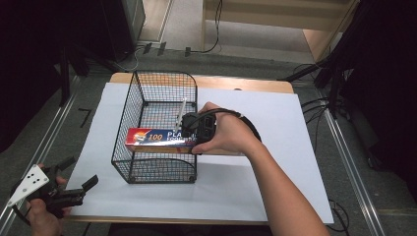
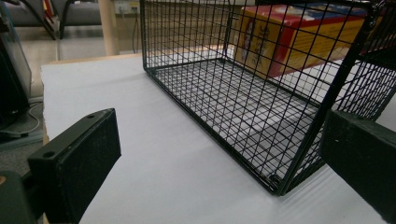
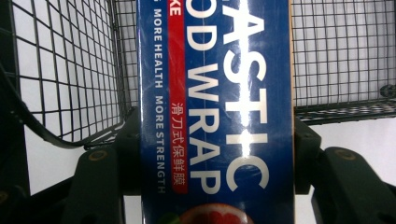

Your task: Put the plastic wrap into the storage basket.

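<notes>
A black wire basket [image 1: 157,169] stands on the white sheet at the table's middle. A long blue, red and orange plastic food wrap box [image 1: 155,139] lies level across the basket's inside, raised off its floor. My right gripper [image 1: 196,132] is shut on the box's right end, reaching in from the basket's right side. In the right gripper view the box [image 3: 215,93] is clamped between both jaws, with basket mesh [image 3: 70,70] behind. My left gripper [image 1: 74,179] is open at the table's front left corner. Its view shows the basket [image 2: 224,102] and the box [image 2: 299,37] beyond its gripper [image 2: 219,163].
A white sheet [image 1: 275,162] covers most of the wooden table [image 1: 246,83]. Cables [image 1: 319,105] run along the floor at the right and behind the table. Dark stands and equipment line both sides.
</notes>
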Motion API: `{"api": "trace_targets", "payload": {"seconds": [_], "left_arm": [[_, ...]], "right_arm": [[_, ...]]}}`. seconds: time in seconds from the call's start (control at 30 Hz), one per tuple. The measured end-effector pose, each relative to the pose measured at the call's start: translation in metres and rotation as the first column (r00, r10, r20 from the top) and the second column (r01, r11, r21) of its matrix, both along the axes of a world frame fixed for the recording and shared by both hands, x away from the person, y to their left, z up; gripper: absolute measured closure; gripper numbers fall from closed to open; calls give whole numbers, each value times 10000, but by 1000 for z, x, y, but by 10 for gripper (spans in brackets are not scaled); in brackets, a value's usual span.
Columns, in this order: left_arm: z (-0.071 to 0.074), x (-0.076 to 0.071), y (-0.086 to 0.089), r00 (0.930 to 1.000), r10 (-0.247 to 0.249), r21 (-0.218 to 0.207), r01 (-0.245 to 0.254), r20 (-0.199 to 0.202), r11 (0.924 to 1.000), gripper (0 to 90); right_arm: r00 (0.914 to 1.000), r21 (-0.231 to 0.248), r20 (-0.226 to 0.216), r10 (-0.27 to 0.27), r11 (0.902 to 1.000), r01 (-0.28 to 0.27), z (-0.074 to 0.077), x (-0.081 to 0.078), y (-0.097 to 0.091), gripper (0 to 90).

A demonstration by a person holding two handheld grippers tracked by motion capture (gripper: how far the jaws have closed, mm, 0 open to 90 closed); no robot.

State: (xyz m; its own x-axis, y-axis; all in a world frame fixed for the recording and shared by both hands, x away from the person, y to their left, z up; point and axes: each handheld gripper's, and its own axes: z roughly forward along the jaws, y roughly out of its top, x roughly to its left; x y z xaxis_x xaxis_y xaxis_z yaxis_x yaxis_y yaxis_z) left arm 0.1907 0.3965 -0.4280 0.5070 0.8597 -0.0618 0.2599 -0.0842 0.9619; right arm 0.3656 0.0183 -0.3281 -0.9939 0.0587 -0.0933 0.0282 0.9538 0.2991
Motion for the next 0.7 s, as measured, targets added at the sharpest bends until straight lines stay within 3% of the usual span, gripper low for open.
{"api": "trace_targets", "payload": {"seconds": [0.23,0.7], "left_arm": [[-1,1,-1,10000,-16,20,16,-36,10000,0],[0,0,-1,10000,-4,19,4,-26,10000,0]], "right_arm": [[9998,-138,-170,-66,9999,63,0,0,1,407],[9993,32,-302,-220,9998,221,-1,1,0,395]]}}
